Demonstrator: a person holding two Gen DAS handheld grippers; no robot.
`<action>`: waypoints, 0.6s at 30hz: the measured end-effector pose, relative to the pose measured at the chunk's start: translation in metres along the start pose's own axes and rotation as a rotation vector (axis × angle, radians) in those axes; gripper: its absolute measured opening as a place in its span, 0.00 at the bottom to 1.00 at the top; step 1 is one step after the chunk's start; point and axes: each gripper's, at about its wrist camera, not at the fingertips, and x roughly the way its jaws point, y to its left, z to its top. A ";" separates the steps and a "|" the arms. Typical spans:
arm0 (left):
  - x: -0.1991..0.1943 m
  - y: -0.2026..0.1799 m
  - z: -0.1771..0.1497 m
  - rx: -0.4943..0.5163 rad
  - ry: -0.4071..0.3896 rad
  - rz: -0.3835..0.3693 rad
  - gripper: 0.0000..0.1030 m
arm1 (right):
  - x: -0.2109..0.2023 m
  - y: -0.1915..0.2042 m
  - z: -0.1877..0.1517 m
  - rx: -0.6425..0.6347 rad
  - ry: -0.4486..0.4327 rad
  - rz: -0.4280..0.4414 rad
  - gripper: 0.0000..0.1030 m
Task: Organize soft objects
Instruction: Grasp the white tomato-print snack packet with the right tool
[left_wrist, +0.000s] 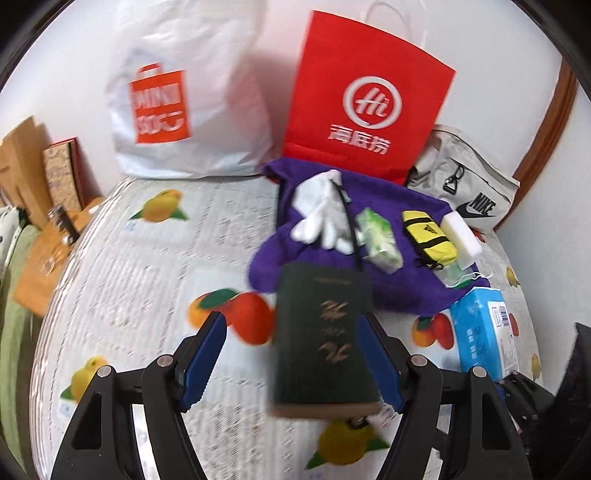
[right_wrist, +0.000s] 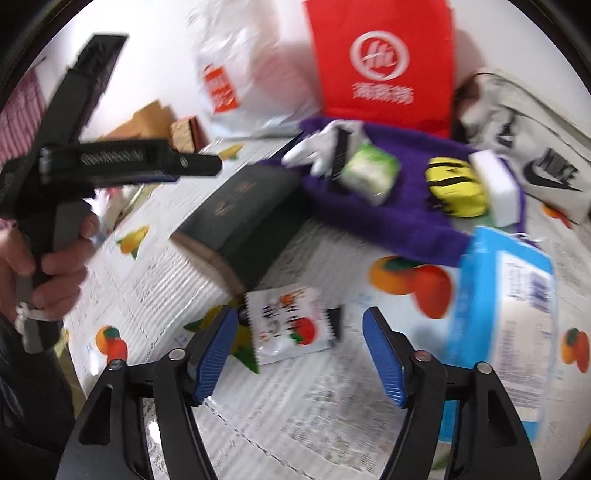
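Observation:
A purple cloth (left_wrist: 399, 291) (right_wrist: 399, 218) lies on the fruit-print table (left_wrist: 122, 266). On it rest a white glove (left_wrist: 323, 214) (right_wrist: 317, 147), a green tissue pack (left_wrist: 380, 240) (right_wrist: 369, 171), a yellow pouch (left_wrist: 428, 238) (right_wrist: 456, 192) and a white sponge (left_wrist: 463, 236) (right_wrist: 496, 188). A dark green book (left_wrist: 325, 339) (right_wrist: 247, 218) lies between my open left gripper's (left_wrist: 291, 354) fingers, against the right one. My right gripper (right_wrist: 301, 354) is open above a small snack sachet (right_wrist: 286, 325). The left tool (right_wrist: 122, 162) shows in the right wrist view.
A blue tissue box (left_wrist: 484, 328) (right_wrist: 506, 325) sits at the right. A red paper bag (left_wrist: 365, 96) (right_wrist: 384, 62), a white shopping bag (left_wrist: 188, 92) and a grey Nike bag (left_wrist: 469, 192) (right_wrist: 532, 155) stand behind. Brown boxes (left_wrist: 40, 177) are at the left.

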 end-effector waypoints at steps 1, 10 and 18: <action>-0.002 0.007 -0.003 -0.011 -0.001 0.004 0.69 | 0.006 0.004 -0.001 -0.016 0.005 -0.008 0.70; -0.018 0.041 -0.025 -0.050 -0.016 -0.013 0.69 | 0.053 0.014 -0.004 -0.134 0.074 -0.051 0.71; -0.015 0.053 -0.038 -0.092 0.005 -0.039 0.69 | 0.046 0.015 -0.011 -0.198 0.075 -0.063 0.43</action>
